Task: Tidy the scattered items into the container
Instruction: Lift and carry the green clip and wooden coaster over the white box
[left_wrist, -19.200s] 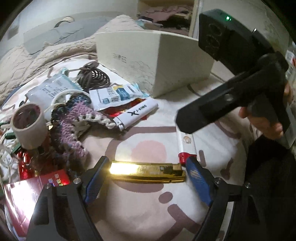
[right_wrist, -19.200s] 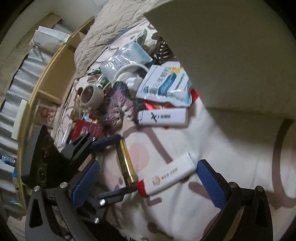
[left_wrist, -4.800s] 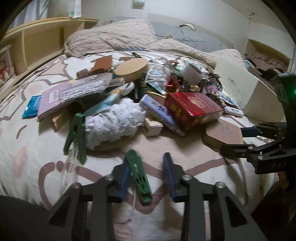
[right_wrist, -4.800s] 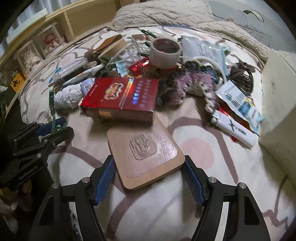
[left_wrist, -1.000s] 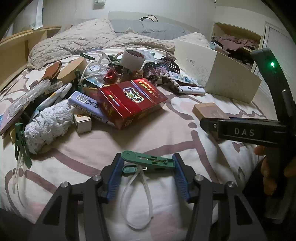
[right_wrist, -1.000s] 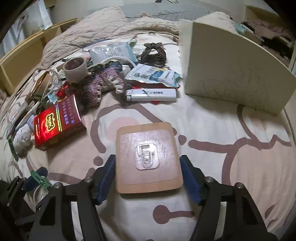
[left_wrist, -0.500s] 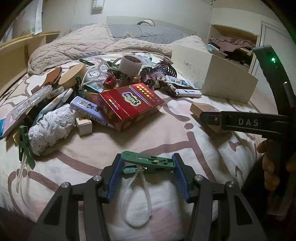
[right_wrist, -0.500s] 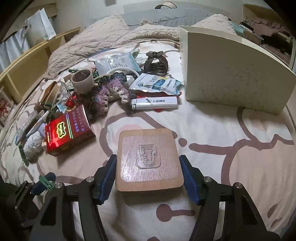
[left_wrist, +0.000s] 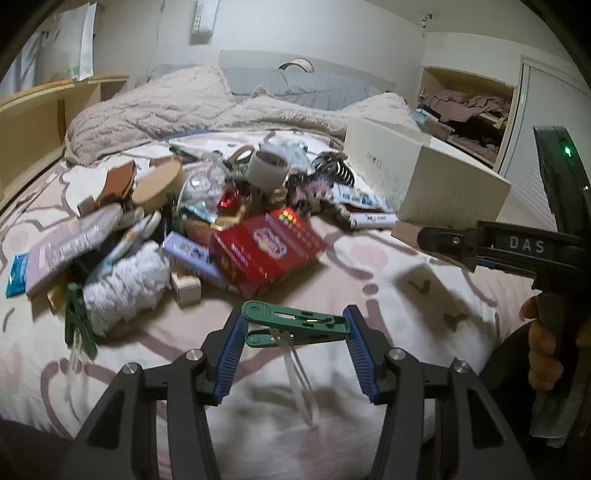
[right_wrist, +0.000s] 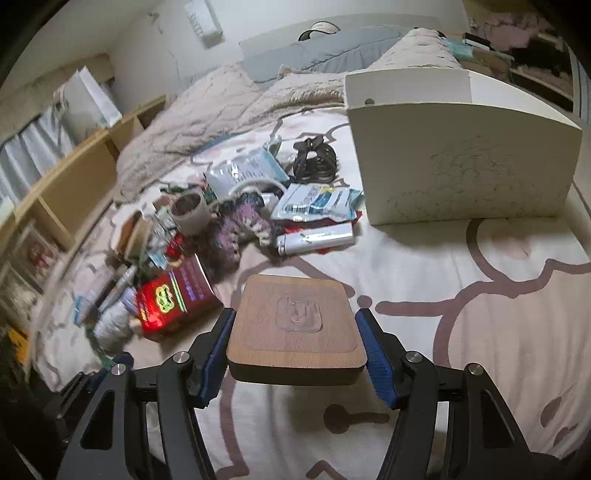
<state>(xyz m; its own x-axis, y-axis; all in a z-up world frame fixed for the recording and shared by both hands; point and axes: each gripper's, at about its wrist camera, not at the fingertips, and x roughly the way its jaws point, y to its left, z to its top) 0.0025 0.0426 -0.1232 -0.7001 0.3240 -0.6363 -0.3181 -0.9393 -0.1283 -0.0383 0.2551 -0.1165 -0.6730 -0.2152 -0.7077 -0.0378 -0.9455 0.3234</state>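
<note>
Presently, left gripper (left_wrist: 293, 336) clamping a green plastic clothes peg (left_wrist: 295, 322), right gripper (right_wrist: 295, 345) gripping a square wooden coaster (right_wrist: 295, 325), both hanging above the patterned bedsheet (right_wrist: 480, 314)

A rumpled beige blanket (left_wrist: 155, 110) lies beside wooden shelving (left_wrist: 40, 122).

Right gripper (right_wrist: 295, 349) clamps wooden coaster (right_wrist: 295, 325); apparently lifted off bedsheet (right_wrist: 498, 332).
</note>
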